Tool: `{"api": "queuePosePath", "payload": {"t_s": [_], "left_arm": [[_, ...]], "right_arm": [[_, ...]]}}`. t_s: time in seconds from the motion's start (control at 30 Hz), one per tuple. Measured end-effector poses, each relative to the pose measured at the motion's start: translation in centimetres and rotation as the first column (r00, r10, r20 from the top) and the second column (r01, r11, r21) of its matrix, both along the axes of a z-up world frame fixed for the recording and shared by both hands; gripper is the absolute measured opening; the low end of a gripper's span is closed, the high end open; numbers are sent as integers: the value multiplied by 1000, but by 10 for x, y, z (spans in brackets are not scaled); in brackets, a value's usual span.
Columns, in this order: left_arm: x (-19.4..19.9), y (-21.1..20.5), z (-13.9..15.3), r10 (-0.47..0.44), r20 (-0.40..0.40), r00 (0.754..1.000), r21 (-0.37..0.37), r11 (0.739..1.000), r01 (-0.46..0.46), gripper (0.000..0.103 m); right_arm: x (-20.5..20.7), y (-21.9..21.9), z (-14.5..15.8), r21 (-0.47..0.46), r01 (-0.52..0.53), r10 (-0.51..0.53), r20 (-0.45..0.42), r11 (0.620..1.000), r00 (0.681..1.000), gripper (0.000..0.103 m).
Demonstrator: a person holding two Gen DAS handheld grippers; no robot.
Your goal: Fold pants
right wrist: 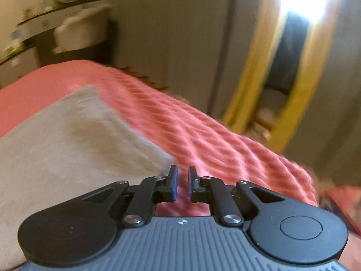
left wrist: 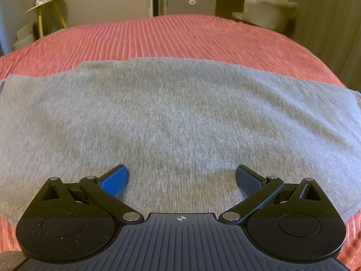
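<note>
Pants point(left wrist: 180, 117), grey, lie flat on pink bedspread point(left wrist: 180, 38); left gripper point(left wrist: 181, 176) fingers spread wide, right gripper point(right wrist: 182, 180) fingers seemingly slightly apart, empty.

Pants point(left wrist: 180, 113) flat on bed point(left wrist: 180, 38)

My left wrist camera sits just behind the left gripper point(left wrist: 181, 176), looking steeply down and forward, close over the grey pants point(left wrist: 176, 117), which fill the middle of the frame. The pink bedspread point(left wrist: 180, 38) and a grey chair point(left wrist: 268, 11) run along the top. My right wrist camera looks down past the right gripper point(right wrist: 182, 180), rolled so the bed slopes toward lower right; this view is blurred. Both views share the pants point(right wrist: 67, 140) at its left, the bedspread point(right wrist: 203, 131) and, I think, that chair point(right wrist: 79, 33) at upper left.
</note>
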State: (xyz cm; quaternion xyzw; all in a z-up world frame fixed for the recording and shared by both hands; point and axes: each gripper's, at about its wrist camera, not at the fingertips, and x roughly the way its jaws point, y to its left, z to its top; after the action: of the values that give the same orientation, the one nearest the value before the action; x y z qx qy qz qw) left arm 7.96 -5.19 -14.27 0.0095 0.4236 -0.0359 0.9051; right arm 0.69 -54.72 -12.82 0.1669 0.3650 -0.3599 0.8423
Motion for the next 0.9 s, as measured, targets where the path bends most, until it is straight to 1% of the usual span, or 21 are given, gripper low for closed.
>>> {"api": "queuePosePath", "payload": {"t_s": [0.03,0.07,0.1,0.13,0.17,0.2,0.27,0.37,0.5,0.6,0.67,0.77,0.8,0.83,0.87,0.9], "left_arm": [[0,0,0,0,-1,1000,0,1000,0,103],[1,0,0,-1,-2,1000,-1,1000,1,103],[1,0,0,0,-2,1000,-2,1000,0,103],[1,0,0,0,-2,1000,-2,1000,0,103],[1,0,0,-1,-2,1000,-2,1000,1,103],[1,0,0,-1,-1,1000,0,1000,1,103],[0,0,0,-1,0,1000,0,1000,1,103],[0,0,0,2,0,1000,1,1000,-2,103],[0,-2,-1,3,1,1000,6,1000,-3,103],[0,-2,-1,3,2,1000,9,1000,-3,103],[1,-2,-1,3,3,1000,10,1000,-3,103],[1,-1,-1,3,3,1000,8,1000,-3,103],[1,-1,-1,4,3,1000,4,1000,-4,103],[0,0,0,8,5,1000,-4,1000,-8,103],[-1,2,3,14,12,1000,-21,1000,-13,103],[-2,4,6,14,20,1000,-49,999,-13,103]], "right_arm": [[-7,-8,0,77,12,-15,46,997,999,16],[-17,-19,-2,202,7,-33,127,979,991,21],[-27,-28,-5,307,-10,-54,198,952,979,29],[-35,-36,-11,400,-28,-83,258,916,963,39],[-40,-41,-16,453,-44,-100,290,891,952,43],[-42,-44,-21,480,-52,-111,304,876,946,48],[-42,-49,-31,507,-53,-118,300,860,947,50],[-37,-50,-32,495,-81,-98,326,865,940,55],[-22,-50,-26,505,-110,-88,352,856,932,55],[-12,-52,-35,535,-105,-90,325,838,941,56],[-11,-52,-38,538,-112,-101,350,836,931,58],[-12,-58,-45,594,-114,-160,388,797,908,64],[-13,-60,-46,608,-115,-175,397,785,901,64],[-13,-60,-45,610,-124,-178,410,783,894,61],[-13,-59,-44,600,-139,-167,425,788,890,56],[-13,-56,-41,581,-150,-148,432,800,890,40]]}}
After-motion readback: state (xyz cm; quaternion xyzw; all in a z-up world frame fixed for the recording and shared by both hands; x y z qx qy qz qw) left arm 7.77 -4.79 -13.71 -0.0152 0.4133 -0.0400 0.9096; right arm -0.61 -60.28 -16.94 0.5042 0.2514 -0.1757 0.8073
